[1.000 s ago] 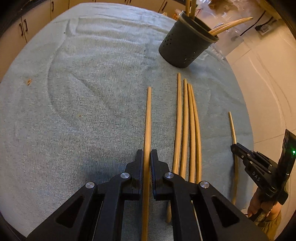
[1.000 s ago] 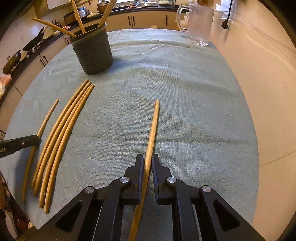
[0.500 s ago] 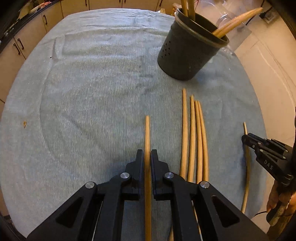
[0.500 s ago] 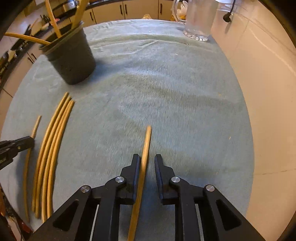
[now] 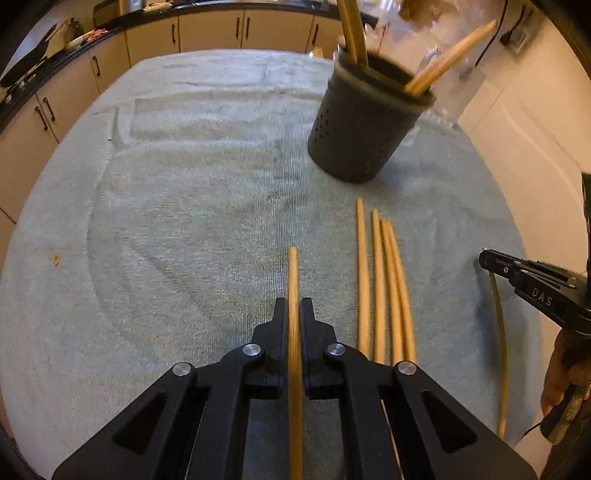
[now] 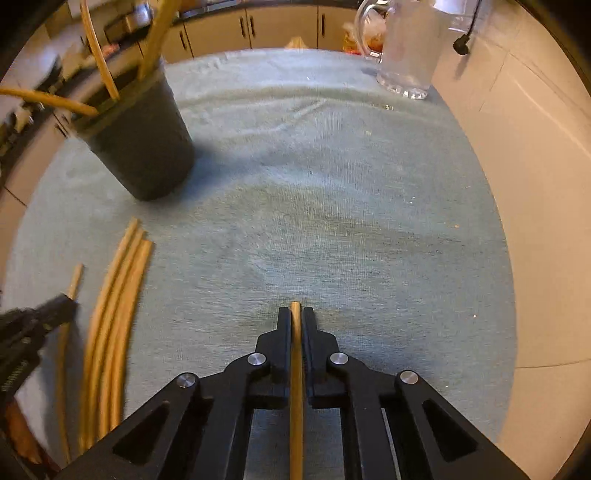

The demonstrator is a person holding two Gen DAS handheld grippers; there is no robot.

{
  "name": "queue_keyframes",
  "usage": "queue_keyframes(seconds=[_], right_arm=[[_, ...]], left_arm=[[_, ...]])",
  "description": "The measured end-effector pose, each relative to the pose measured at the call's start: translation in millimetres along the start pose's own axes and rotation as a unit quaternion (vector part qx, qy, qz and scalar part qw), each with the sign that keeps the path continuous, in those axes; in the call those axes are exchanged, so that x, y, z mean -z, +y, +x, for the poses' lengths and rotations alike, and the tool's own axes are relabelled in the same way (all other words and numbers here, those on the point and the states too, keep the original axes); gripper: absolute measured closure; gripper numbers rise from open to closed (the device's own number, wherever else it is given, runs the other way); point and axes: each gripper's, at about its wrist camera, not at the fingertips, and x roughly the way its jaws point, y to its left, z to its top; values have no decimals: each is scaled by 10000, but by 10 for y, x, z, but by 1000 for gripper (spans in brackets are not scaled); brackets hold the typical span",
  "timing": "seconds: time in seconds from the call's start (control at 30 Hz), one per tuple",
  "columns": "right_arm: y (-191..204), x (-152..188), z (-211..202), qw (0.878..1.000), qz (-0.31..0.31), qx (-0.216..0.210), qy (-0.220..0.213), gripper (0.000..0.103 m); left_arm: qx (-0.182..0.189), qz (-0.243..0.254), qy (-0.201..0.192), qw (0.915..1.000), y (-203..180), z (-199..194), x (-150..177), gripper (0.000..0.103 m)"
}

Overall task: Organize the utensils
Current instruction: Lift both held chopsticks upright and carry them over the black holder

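My left gripper point(image 5: 294, 304) is shut on a wooden chopstick point(image 5: 293, 273) whose tip sticks out ahead of the fingers, above the towel. My right gripper point(image 6: 294, 314) is shut on another wooden chopstick point(image 6: 295, 369) whose tip barely passes the fingertips. A dark perforated utensil holder point(image 5: 364, 123) with several chopsticks in it stands ahead; it also shows in the right wrist view point(image 6: 142, 147). Several loose chopsticks point(image 5: 384, 280) lie side by side on the towel, and a single chopstick point(image 5: 500, 332) lies apart. The loose ones show at left in the right wrist view point(image 6: 114, 314).
A grey-green towel point(image 5: 166, 221) covers the counter. A clear glass pitcher point(image 6: 410, 48) stands at the far right edge. Cabinets point(image 5: 207, 31) run behind the counter. The counter edge drops to a pale floor point(image 6: 535, 221) on the right.
Both grippers have pulled back and tilted up; the chopsticks stick out less from the fingers. The right jaws, slightly apart half a second ago, are closed on the chopstick now.
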Motion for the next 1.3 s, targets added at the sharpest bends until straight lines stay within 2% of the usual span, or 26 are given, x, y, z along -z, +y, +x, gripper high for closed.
queue_keyframes(seconds=[0.13,0.27,0.4,0.5,0.57,0.83,1.07,1.3], right_arm=[[-104,45,-453,9966,231,-245,-751,97],[-132,132,-918,9873,269,-251,-1544,97],[-197,294,-1345,9714,363,-286,-2328,97],[-255,295,-1547,9615,474,-364,-2681,97],[-229,373,-1657,9571,514,-366,-2829,97],[-135,652,-1878,9483,435,-376,-3120,97],[-152,862,-2055,9435,333,-403,-3272,97],[-141,932,-2149,9408,320,-449,-3344,97]], left_arm=[[142,-19,-473,9988,-6,-385,20,98],[204,80,-1004,9947,-63,-784,97,98],[206,244,-1583,9869,-129,-1106,30,97],[73,431,-2015,9785,-198,-1347,121,97],[-2,544,-2211,9737,-251,-1435,186,97],[-209,670,-2533,9648,-233,-1594,430,97],[-127,720,-2647,9616,-206,-1794,604,97],[37,755,-2748,9585,-234,-1959,734,97]])
